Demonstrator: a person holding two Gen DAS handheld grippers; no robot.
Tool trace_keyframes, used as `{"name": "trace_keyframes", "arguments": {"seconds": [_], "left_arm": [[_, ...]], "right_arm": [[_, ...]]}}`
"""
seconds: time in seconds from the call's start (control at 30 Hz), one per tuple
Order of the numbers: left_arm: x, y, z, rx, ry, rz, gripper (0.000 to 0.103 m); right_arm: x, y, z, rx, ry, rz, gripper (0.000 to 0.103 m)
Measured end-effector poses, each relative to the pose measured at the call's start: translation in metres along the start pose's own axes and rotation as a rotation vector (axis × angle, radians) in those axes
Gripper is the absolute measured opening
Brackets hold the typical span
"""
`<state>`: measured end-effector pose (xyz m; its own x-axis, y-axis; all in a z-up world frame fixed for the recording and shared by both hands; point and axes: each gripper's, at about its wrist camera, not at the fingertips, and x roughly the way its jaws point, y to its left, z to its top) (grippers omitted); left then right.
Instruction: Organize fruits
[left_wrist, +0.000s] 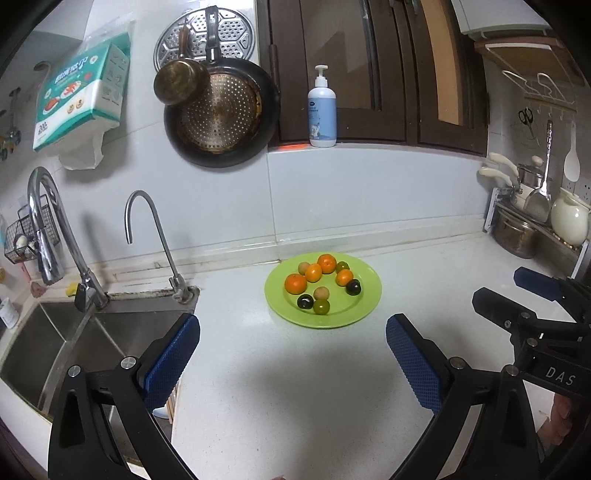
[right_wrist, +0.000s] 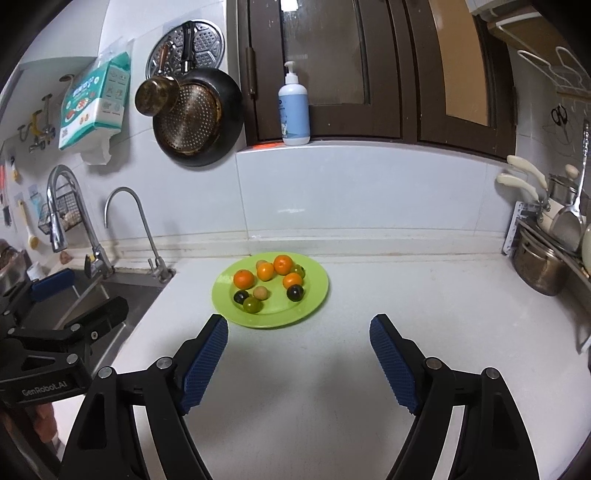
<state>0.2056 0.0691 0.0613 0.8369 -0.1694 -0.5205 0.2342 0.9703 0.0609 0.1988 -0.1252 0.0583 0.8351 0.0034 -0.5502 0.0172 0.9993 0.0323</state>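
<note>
A lime-green plate (left_wrist: 369, 295) (right_wrist: 314, 291) sits on the white counter near the back wall. On it lie several oranges (left_wrist: 295, 283) (right_wrist: 244, 279), two dark round fruits (left_wrist: 353, 287) (right_wrist: 295, 293), two green ones (left_wrist: 321, 306) (right_wrist: 252, 305) and two tan ones (left_wrist: 321, 293) (right_wrist: 260, 293). My left gripper (left_wrist: 293, 323) stands open just short of the plate's near rim, nothing between its blue pads. My right gripper (right_wrist: 299, 319) is open and empty too, to the right of the plate's near edge. Each shows in the other's view: right gripper (left_wrist: 496, 285), left gripper (right_wrist: 96, 288).
A steel sink (left_wrist: 55, 343) with two faucets (left_wrist: 147, 221) lies to the left of the plate. Pans (left_wrist: 221, 110) hang on the wall, and a soap bottle (left_wrist: 322, 107) stands on the sill. A rack with pots (right_wrist: 543, 266) fills the right corner.
</note>
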Motion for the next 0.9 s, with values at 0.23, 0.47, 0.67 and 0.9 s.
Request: {"name": "trace_keyframes", "arguments": {"seconds": [0.23,0.47,0.67,0.9], "left_arm": [[-0.011,-0.002,-0.001,0.007,-0.013,0.001,0.103],[-0.018,-0.003,0.000,0.008,-0.033,0.004,0.103],[-0.019,-0.003,0.000,0.009,-0.039,0.010,0.103],[-0.020,-0.002,0.000,0.010,-0.041,0.015,0.103]], "right_arm": [[-0.012,0.000,-0.003,-0.006,-0.014,-0.008,0.080],[-0.017,-0.003,-0.005,0.000,-0.012,-0.011,0.080],[-0.019,-0.004,-0.005,-0.005,-0.020,-0.021,0.080],[-0.020,-0.006,-0.004,-0.011,-0.023,-0.028,0.080]]}}
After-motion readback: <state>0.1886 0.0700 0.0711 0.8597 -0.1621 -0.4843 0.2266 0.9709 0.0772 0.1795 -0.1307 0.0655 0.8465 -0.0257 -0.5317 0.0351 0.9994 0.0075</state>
